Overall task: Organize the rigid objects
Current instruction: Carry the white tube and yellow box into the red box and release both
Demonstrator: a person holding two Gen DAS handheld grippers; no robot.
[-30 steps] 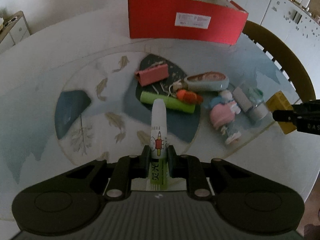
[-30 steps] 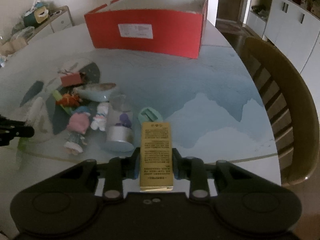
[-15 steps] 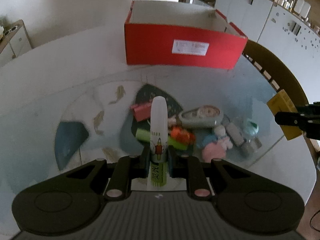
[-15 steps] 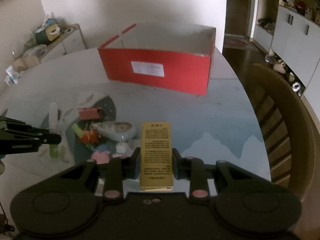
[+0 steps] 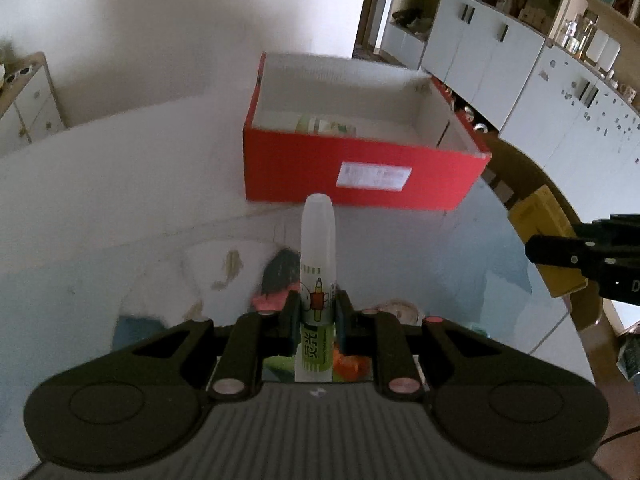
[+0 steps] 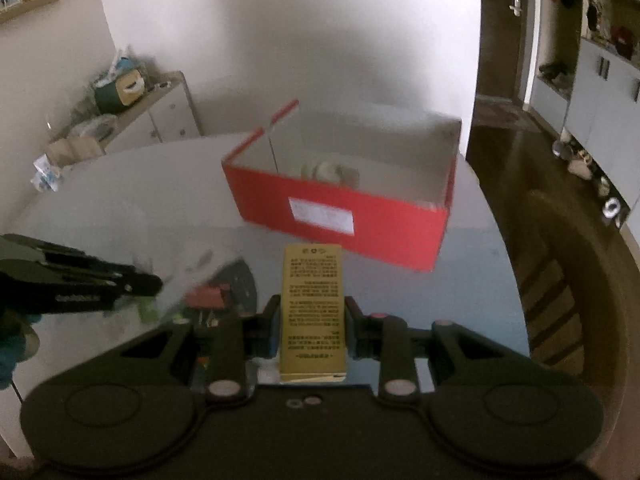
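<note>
Both grippers tilt downward toward the red box (image 5: 360, 176), left fingers (image 5: 294, 312) clamping a glue bottle (image 5: 317, 264), right fingers (image 6: 272, 320) a yellow box (image 6: 313, 300)

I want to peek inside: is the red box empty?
Not empty. The open red box already holds a pale green-and-white thing against its near wall.

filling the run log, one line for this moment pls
left gripper: shut on glue stick | right gripper: shut on yellow box | red shoebox: ahead
</note>
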